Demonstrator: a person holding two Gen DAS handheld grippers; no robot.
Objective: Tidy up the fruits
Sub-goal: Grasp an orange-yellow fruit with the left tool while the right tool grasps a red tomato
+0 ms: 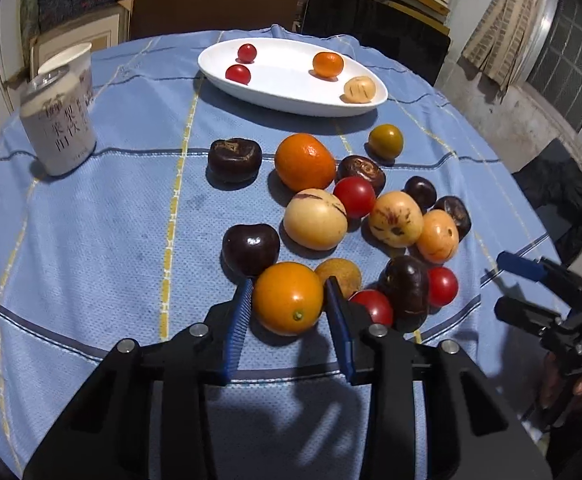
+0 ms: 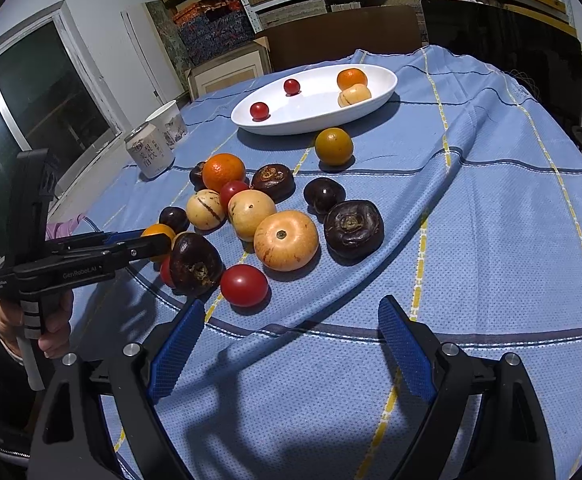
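Citrus is what the left gripper [image 1: 287, 300] is bracketing: its two blue pads are standing on either side of a small orange fruit [image 1: 288, 298] at the near edge of the pile, at about 6 o'clock in the left wrist view. Whether the pads are already pressing on the skin or only flanking it I cannot tell. The fruit is sitting on the blue cloth [image 1: 91, 220], with a dark chestnut-like fruit [image 1: 250, 249] just behind it at 11 o'clock and a brownish round fruit [image 1: 341, 274] touching its far right side.

By its look, the orange fruit is probably light, firm-skinned and smooth, so it is likely to roll or squirt out if pinched off-centre. Taking it across its widest middle, with gentle pressure, seems safest; hard squeezing could be bruising it.

The white oval dish [image 1: 291, 98], at 12 o'clock and well apart from the pile, is already holding two cherry tomatoes, a mandarin and a pale fruit.

The right gripper [image 2: 291, 344] is hovering spread wide and holding nothing, just short of a red tomato [image 2: 244, 285].
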